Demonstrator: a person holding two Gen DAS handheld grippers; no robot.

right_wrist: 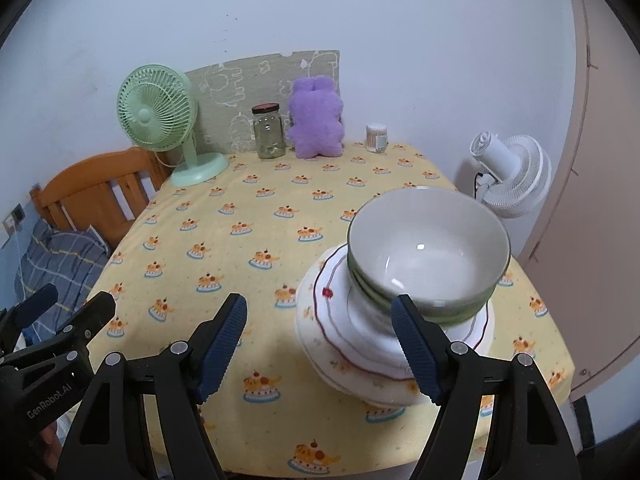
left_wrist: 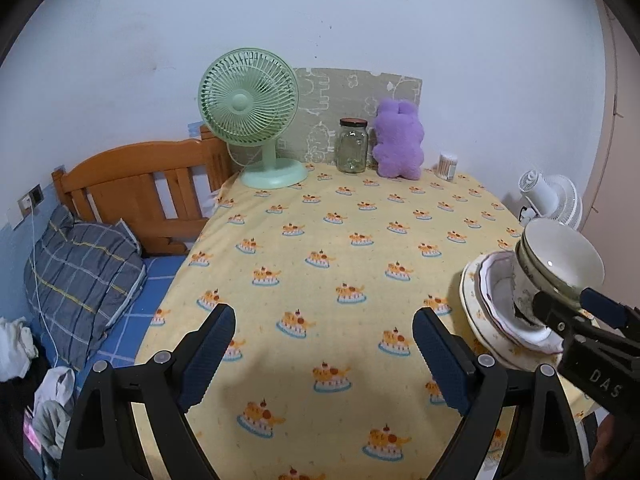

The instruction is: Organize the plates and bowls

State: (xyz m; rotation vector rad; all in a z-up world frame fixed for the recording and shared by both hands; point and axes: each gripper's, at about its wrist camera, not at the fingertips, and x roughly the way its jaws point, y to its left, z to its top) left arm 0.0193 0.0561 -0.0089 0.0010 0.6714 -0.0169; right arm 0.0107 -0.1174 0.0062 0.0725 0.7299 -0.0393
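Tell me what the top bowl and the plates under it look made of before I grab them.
Top bowl: likely glazed ceramic, glossy, with bright highlights inside and a green outer band. Plates: also look like glazed ceramic, smooth white with a thin red rim line and small printed motifs. Melamine can't be ruled out by look alone.

Both the left gripper and the right gripper are built of black frames, faced with ribbed blue pads, fastened with silver screws, and marked in white lettering.
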